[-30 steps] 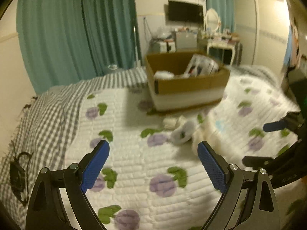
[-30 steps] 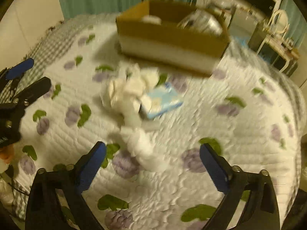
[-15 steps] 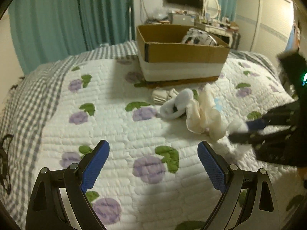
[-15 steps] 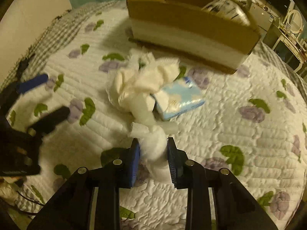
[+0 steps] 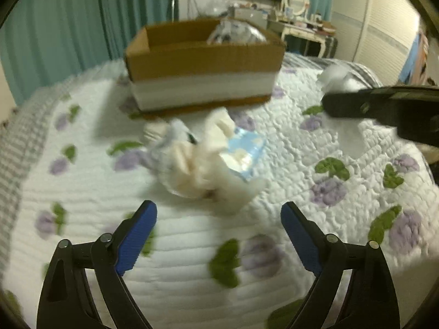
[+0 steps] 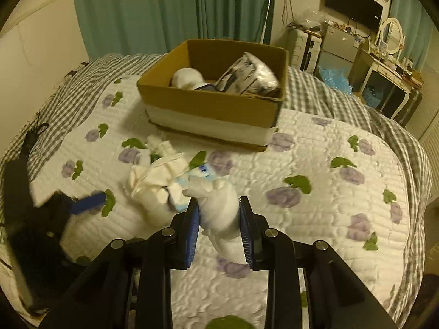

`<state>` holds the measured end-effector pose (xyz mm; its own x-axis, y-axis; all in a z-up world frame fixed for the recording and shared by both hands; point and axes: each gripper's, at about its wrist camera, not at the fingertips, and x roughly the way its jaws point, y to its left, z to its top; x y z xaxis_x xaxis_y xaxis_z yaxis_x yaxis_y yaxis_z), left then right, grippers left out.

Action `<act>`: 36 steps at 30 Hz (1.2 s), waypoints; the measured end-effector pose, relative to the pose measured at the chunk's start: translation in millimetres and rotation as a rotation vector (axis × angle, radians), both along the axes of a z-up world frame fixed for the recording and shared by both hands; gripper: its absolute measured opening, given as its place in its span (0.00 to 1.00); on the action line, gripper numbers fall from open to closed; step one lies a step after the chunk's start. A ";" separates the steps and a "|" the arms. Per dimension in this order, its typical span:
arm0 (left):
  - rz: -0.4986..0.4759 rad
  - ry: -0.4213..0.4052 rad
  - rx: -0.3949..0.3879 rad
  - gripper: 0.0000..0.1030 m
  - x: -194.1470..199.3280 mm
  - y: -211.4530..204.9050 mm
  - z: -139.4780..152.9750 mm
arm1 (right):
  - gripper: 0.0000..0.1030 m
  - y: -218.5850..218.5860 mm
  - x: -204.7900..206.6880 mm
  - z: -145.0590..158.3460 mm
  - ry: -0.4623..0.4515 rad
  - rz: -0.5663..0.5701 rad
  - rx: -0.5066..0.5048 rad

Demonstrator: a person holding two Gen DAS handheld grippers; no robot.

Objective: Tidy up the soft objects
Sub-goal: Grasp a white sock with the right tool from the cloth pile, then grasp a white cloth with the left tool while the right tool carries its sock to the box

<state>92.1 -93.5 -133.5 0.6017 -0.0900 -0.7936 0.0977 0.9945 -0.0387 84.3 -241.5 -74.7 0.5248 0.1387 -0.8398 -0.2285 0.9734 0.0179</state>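
Note:
My right gripper (image 6: 219,216) is shut on a white sock (image 6: 221,205) and holds it above the quilt; it also shows at the right of the left wrist view (image 5: 326,101), with the sock (image 5: 333,78) sticking out. My left gripper (image 5: 218,227) is open and empty, just in front of a pile of white soft items (image 5: 197,164) with a light blue tissue pack (image 5: 244,150). The same pile (image 6: 153,181) lies left of the held sock. A cardboard box (image 6: 214,104) behind it holds a white item (image 6: 186,78) and a silvery bag (image 6: 249,76).
The bed is covered by a white quilt with purple flowers (image 6: 315,192) over a grey checked sheet (image 6: 343,104). Teal curtains (image 6: 164,13) hang behind. A dresser with a mirror (image 6: 389,54) and a TV (image 6: 354,0) stand at the far right.
My right gripper has lifted the white sock off the quilt and away from the pile. My left gripper has moved closer to the pile, still open.

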 end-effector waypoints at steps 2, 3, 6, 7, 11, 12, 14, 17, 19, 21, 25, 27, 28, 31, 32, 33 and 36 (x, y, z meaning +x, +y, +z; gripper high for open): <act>0.008 0.024 -0.009 0.71 8.3 -6.1 -10.9 | 0.26 -5.9 2.3 -4.6 0.007 0.002 -0.005; 0.007 0.037 -0.013 0.71 13.1 -9.1 -17.0 | 0.26 -8.4 3.2 -6.7 0.006 0.003 -0.005; -0.001 0.016 -0.009 0.71 22.2 -16.0 -25.8 | 0.26 -20.0 6.2 -12.6 0.014 -0.006 0.008; 0.000 0.002 -0.002 0.71 25.0 -17.6 -26.2 | 0.26 -22.4 7.6 -14.5 0.016 -0.005 0.005; 0.025 0.041 -0.006 0.43 38.8 -15.9 -33.3 | 0.26 -27.1 10.0 -17.7 0.007 -0.002 -0.010; 0.022 0.047 -0.008 0.40 38.4 -16.8 -33.4 | 0.26 -28.3 10.4 -18.1 0.011 -0.003 -0.001; 0.008 0.036 -0.005 0.32 32.0 -17.9 -32.0 | 0.26 -28.3 9.5 -17.8 0.008 -0.005 -0.002; -0.022 0.038 -0.001 0.27 19.0 -17.1 -26.4 | 0.26 -27.5 7.1 -15.5 0.000 -0.007 -0.004; -0.031 0.043 -0.019 0.26 9.3 -14.6 -19.5 | 0.26 -26.8 4.7 -12.0 -0.009 -0.011 -0.004; -0.036 0.044 -0.046 0.26 0.8 -8.4 -12.9 | 0.26 -26.0 0.1 -5.1 -0.026 -0.015 0.005; -0.051 0.006 -0.051 0.26 -21.5 -0.3 6.9 | 0.26 -23.2 -10.6 11.7 -0.067 -0.022 0.031; -0.055 -0.023 -0.041 0.26 -34.1 2.2 17.3 | 0.26 -21.3 -15.6 18.5 -0.085 -0.027 0.039; -0.058 -0.041 -0.035 0.26 -39.3 4.1 24.4 | 0.26 -20.4 -18.1 21.9 -0.094 -0.030 0.043; -0.060 -0.072 -0.034 0.26 -43.7 9.3 41.7 | 0.26 -17.9 -25.3 33.9 -0.127 -0.039 0.058; -0.061 -0.080 -0.036 0.26 -42.6 10.8 47.8 | 0.26 -17.1 -27.2 39.6 -0.147 -0.046 0.062; -0.061 -0.092 -0.032 0.26 -38.5 10.3 53.7 | 0.26 -17.0 -28.1 45.0 -0.165 -0.055 0.067; -0.060 -0.142 0.003 0.26 -33.1 15.3 79.1 | 0.26 -16.5 -25.2 65.0 -0.212 -0.067 0.094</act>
